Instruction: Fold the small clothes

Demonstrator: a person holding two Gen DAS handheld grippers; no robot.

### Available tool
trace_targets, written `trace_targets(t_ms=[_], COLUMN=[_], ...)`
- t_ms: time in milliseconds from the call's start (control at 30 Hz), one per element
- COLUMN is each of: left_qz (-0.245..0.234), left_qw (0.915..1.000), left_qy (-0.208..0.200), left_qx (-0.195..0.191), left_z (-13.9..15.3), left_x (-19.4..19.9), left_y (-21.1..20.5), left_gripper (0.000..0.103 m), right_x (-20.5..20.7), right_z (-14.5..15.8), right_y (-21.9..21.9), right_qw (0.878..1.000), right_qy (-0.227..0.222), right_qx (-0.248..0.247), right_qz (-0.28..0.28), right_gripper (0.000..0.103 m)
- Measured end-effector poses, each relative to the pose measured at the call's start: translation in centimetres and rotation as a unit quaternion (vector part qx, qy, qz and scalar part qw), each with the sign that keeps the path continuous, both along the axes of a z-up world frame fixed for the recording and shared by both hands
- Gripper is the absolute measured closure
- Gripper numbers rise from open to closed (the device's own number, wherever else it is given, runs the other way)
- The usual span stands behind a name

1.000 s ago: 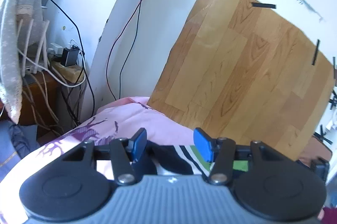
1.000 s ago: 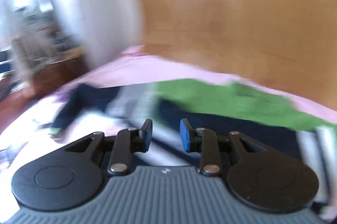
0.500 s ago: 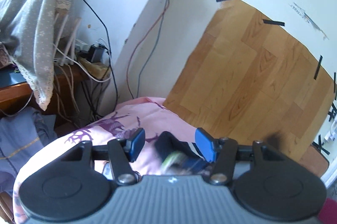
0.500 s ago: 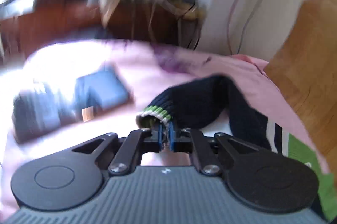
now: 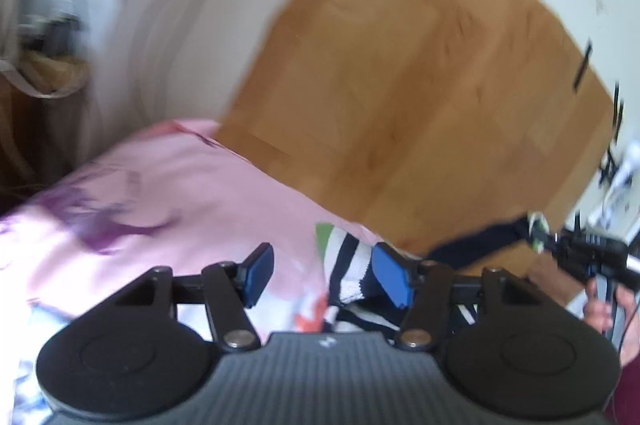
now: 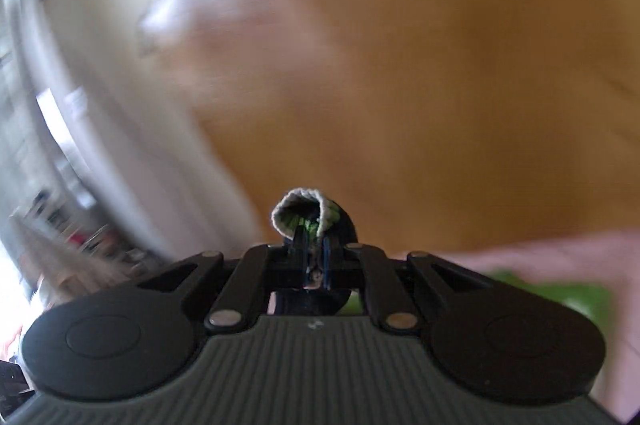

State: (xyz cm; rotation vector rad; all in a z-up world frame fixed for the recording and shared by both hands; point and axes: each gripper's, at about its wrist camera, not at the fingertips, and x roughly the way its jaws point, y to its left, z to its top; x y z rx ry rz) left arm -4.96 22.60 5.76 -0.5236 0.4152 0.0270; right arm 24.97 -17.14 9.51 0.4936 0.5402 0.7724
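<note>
Sleeve cuff (image 6: 306, 215) of the small sweater (image 5: 352, 277) sat pinched in your right gripper (image 6: 316, 261), its jaws drawn nearly together on the ribbed grey-and-green edge. A second before, those jaws had stood apart over the garment lying flat on the pink bedsheet (image 5: 192, 193); half a second before, they had already clamped the cuff low over the bed. Now you had lifted it, so that the right wrist view looked past the cuff at the blurred wood-grain panel (image 6: 440, 85) instead of the bed, with only a strip of pink sheet and green fabric at lower right.

Your left gripper (image 5: 324, 275) was about half open, its blue pads (image 5: 390, 279) apart and gripping nothing; its right pad lay against the striped black-and-white part of the sweater, though I could not tell whether it pressed on it. Its jaws had widened a little over the last second. In the left wrist view, your right hand (image 5: 608, 309) had come in at the far right edge, holding its gripper with the dark navy sleeve (image 5: 472, 245) stretched from it back toward the body of the sweater on the bed. The view had swung right, so the cables and desk clutter seen earlier at left were mostly gone.
</note>
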Motion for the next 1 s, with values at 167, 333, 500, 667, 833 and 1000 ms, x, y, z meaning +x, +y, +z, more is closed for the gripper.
trace_targets(t_ms=[167,333,500,667,833,1000], left_qz=[-0.053,-0.075,-0.061,-0.033,-0.072,-0.083], left_qw=[0.9963,0.9897,0.9828,0.9751,0.9896,0.9764], left_qy=[0.061,0.113,0.138,0.145,0.083,0.148], left_qx=[0.028,0.047,0.106,0.164,0.093,0.133], left_z=[-2.2,-5.4,-7.5,-7.6,-4.7,-7.2], left_x=[10.2,16.4,19.5,19.8,16.4,15.6], left_y=[-4.6,-8.4,-10.3,-11.5,-10.5,-11.5], left_gripper=[0.047,0.053,0.065,0.067,0.064,0.066], right_x=[2.6,3.8,1.6,2.0,0.8,-0.9], right_z=[-8.9,-12.5,-11.9,-15.7,-13.3,-11.3], right_y=[-5.6,-8.0,-7.1,-3.0,-3.1,0.6], right_qw=[0.993,0.987,0.995,0.985,0.987,0.986], right_qy=[0.082,0.113,0.055,0.020,-0.019,-0.071], right_qx=[-0.055,-0.036,-0.060,-0.168,-0.153,-0.146], right_qz=[-0.069,-0.112,-0.053,-0.030,-0.043,0.026], right_gripper=[0.079,0.064,0.062,0.079,0.076,0.075])
